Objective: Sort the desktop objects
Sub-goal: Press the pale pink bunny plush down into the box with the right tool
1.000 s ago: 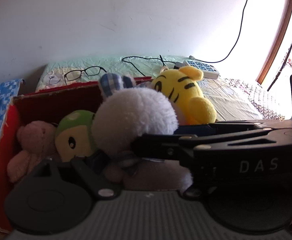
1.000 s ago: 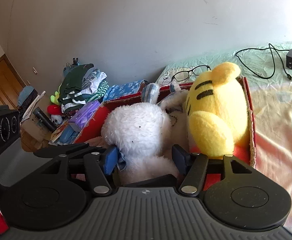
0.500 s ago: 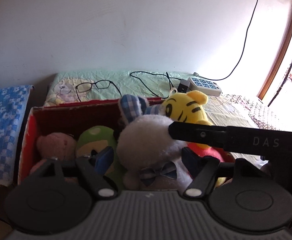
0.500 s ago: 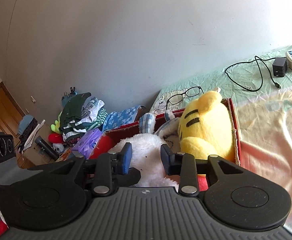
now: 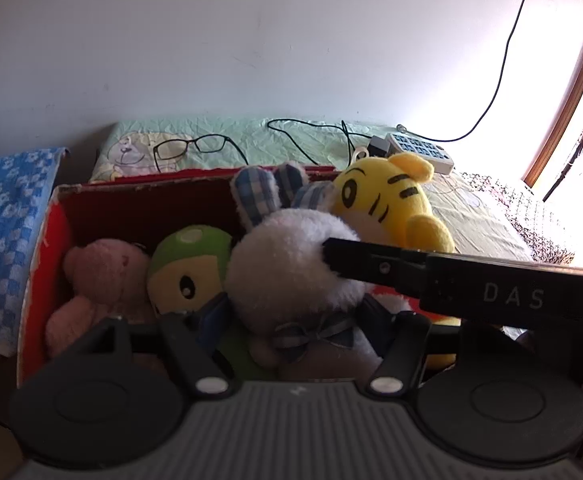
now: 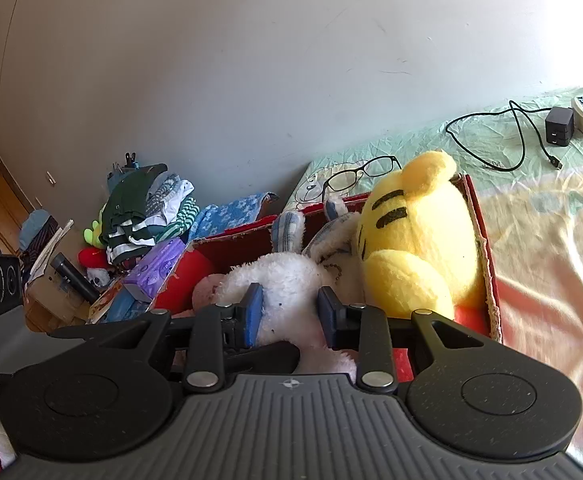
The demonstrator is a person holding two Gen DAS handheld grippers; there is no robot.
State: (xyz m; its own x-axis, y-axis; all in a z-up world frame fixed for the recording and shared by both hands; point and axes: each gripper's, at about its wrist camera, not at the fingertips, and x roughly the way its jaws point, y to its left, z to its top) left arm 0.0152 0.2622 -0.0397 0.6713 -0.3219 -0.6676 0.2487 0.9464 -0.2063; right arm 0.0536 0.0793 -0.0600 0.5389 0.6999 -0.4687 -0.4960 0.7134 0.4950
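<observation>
Item: white fluffy plush rabbit (image 6: 287, 280), in red cardboard box (image 5: 39, 240) on the bed. My right gripper (image 6: 289, 314), wide a second ago, now pinches it; left gripper (image 5: 291, 320) half-open astride it. Lift looks imminent.

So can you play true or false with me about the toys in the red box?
1. The yellow tiger plush sits in the red box. True.
2. The glasses are inside the box. False: they lie on the green sheet behind it.
3. The right tongs are squeezing the white bunny plush. True.
4. The green-capped plush is on the floor. False: it sits in the box between the pink plush and the bunny.
5. The bunny's ears are plain red. False: they are blue checked.
</observation>
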